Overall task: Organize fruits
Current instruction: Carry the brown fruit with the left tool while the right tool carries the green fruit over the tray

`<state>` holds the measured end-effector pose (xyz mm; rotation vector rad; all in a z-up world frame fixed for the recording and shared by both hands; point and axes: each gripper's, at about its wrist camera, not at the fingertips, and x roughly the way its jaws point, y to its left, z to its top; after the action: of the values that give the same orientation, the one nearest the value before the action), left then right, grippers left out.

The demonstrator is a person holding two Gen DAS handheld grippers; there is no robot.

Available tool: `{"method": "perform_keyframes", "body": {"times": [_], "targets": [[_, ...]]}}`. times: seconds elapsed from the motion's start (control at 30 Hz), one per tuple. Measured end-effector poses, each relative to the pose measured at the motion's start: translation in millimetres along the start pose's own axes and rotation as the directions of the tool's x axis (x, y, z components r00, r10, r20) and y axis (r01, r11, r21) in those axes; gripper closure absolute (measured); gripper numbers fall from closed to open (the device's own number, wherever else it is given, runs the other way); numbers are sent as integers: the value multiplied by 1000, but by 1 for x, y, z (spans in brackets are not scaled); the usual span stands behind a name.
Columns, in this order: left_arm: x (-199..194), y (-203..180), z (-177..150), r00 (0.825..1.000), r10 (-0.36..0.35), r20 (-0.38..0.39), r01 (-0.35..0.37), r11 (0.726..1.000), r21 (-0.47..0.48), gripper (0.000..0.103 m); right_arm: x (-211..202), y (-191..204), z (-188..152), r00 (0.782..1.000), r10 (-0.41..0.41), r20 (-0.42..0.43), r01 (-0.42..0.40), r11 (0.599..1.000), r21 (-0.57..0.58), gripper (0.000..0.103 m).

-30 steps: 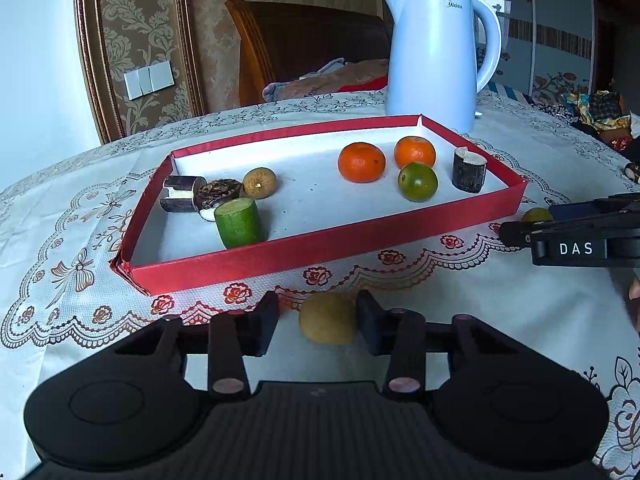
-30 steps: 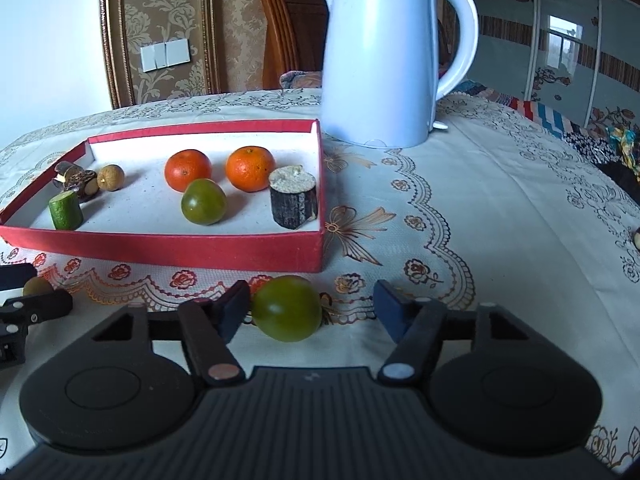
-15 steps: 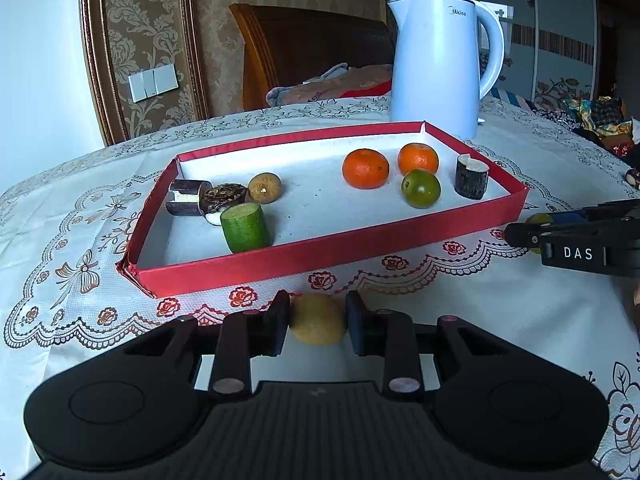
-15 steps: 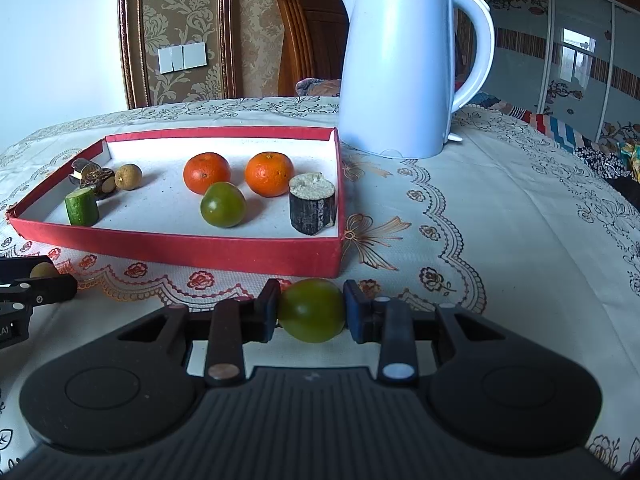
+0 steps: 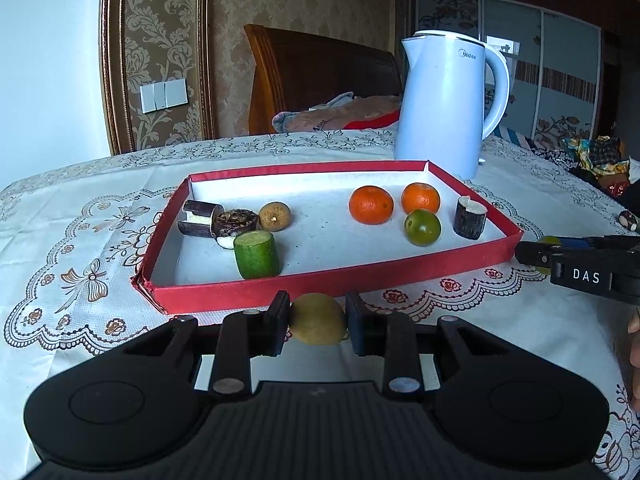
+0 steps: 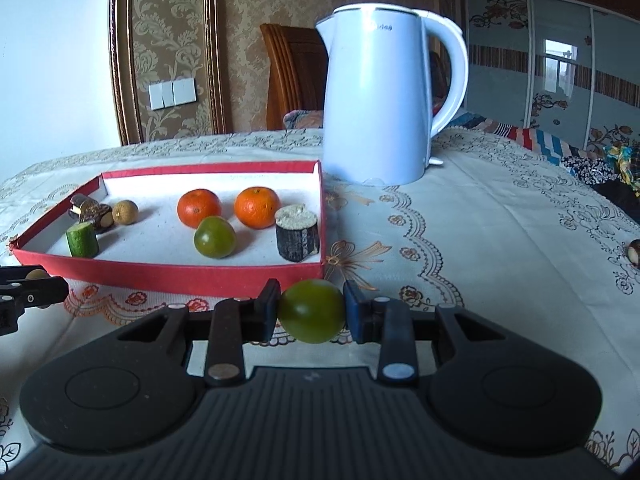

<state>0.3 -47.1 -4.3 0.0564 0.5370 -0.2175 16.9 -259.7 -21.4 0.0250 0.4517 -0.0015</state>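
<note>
Tan fruit (image 5: 318, 319), green fruit (image 6: 312, 310) gripped

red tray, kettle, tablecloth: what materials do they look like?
Red tray: likely cardboard, a matte red covering outside and a white lining inside; one corner looks crushed and frayed.
Kettle: probably plastic shell, smooth semi-gloss pale blue with soft highlights; a thin metallic-looking rim on top.
Tablecloth: looks like textured vinyl or woven fabric with printed lace-style floral borders; cannot tell which.
</note>
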Motion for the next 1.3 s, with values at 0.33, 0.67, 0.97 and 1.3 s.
{"method": "perform_keyframes", "body": {"times": [0.33, 0.67, 0.97, 1.3], "targets": [[-5, 10, 4, 998, 32, 49, -29, 998, -53, 73, -3, 7, 5, 1000, 24, 17, -24, 1000, -13, 71], [3, 10, 19, 998, 40, 45, -36, 996, -83, 73, 10, 37, 33, 998, 59, 31, -56, 995, -77, 71], [32, 12, 34, 999, 39, -4, -39, 993, -112, 73, 39, 54, 45, 994, 110, -27, -111, 993, -49, 71], [58, 11, 42, 999, 47, -26, -50, 992, -117, 73, 57, 59, 42, 993, 102, -60, -105, 993, -45, 71]]}}
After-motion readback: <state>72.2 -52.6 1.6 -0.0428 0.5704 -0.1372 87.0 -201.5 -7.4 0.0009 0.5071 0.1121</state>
